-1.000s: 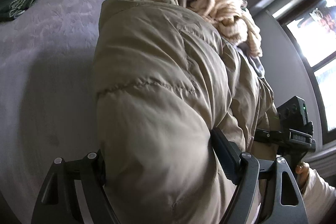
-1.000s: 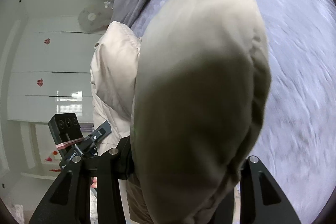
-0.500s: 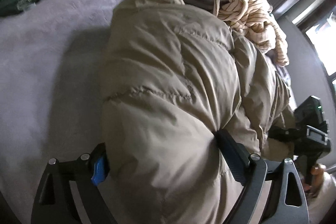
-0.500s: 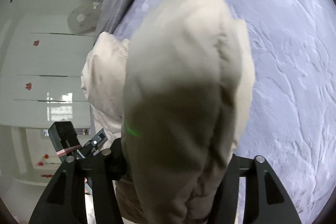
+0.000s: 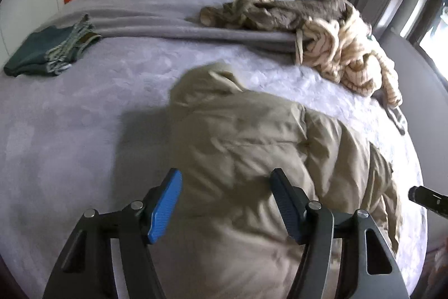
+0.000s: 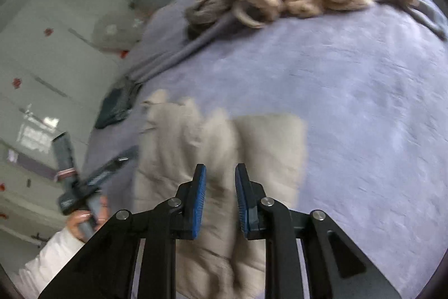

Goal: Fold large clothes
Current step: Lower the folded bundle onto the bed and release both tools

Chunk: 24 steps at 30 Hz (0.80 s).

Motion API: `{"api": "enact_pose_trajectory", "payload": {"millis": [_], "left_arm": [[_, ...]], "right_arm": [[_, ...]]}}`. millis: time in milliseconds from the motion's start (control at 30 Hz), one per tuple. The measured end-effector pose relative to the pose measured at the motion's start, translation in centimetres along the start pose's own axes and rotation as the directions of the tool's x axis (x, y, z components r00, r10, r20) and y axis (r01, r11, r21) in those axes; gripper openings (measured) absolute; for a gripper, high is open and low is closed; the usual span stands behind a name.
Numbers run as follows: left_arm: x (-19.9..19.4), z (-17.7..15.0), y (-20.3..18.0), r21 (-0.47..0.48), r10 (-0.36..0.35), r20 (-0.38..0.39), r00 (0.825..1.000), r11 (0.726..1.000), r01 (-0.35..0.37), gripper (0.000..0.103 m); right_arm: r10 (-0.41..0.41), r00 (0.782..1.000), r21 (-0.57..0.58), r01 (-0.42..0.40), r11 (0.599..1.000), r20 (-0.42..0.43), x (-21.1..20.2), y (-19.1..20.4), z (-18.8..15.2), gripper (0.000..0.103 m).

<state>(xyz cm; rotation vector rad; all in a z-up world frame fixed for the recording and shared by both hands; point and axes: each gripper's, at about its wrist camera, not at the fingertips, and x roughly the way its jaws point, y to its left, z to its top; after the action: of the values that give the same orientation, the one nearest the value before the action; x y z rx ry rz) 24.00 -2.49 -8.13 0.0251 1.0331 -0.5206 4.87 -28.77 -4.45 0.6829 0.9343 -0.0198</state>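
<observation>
On lilac bedding (image 5: 84, 108), puffy beige coat (image 5: 240, 147) lies folded (quilted, creased).

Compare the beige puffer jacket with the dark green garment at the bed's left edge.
The beige puffer jacket is bulky, puffed and spread along the bed's near side; the dark green garment is much smaller, flat and neatly folded. The jacket is plain; the green one shows a striped trim. Both lie on the lavender bedspread.
</observation>
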Motion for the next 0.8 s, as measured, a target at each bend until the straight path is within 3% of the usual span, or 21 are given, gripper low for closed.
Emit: {"api": "enact_pose_trajectory", "payload": {"millis": [100, 167, 267, 333, 533, 667, 800], "left_arm": [[1.7, -0.4, -1.9, 0.013, 0.036, -0.009, 0.999, 0.999, -0.036, 0.068], [2.6, -0.8, -2.9, 0.022, 0.07, -0.003, 0.998, 0.997, -0.07, 0.068], [3.5, -1.3, -3.8, 0.038, 0.096, 0.0, 0.995, 0.995, -0.096, 0.068], [4.0, -1.6, -4.2, 0.051, 0.104, 0.006, 0.995, 0.993, -0.104, 0.068], [3.8, -1.9, -4.6, 0.088, 0.14, 0.004, 0.99, 0.986, -0.14, 0.073], [0.9, -2.6, -4.3, 0.108, 0.147, 0.004, 0.989, 0.983, -0.147, 0.073], [-2.5, -5.3, -2.6, 0.095, 0.121, -0.006, 0.993, 0.988, -0.12, 0.073]], "right_arm": [[-0.007, 1.0, -0.003, 0.007, 1.0, -0.01, 4.0, 2.6, 1.2, 0.023], [-0.055, 0.998, 0.013, 0.056, 0.998, -0.015, 6.7, 2.4, 2.0, 0.02], [-0.135, 0.989, 0.074, 0.139, 0.987, -0.064, 10.3, 0.5, 2.4, 0.007], [-0.127, 0.988, 0.13, 0.138, 0.982, -0.088, 11.3, -2.0, 1.4, 0.002], [-0.134, 0.986, 0.108, 0.145, 0.984, -0.1, 11.9, -2.8, 0.7, 0.0], [-0.134, 0.985, 0.091, 0.144, 0.985, -0.108, 11.0, -1.9, 0.7, 0.002], [-0.116, 0.986, 0.03, 0.12, 0.992, -0.12, 8.3, -0.1, -0.8, 0.006]]}}
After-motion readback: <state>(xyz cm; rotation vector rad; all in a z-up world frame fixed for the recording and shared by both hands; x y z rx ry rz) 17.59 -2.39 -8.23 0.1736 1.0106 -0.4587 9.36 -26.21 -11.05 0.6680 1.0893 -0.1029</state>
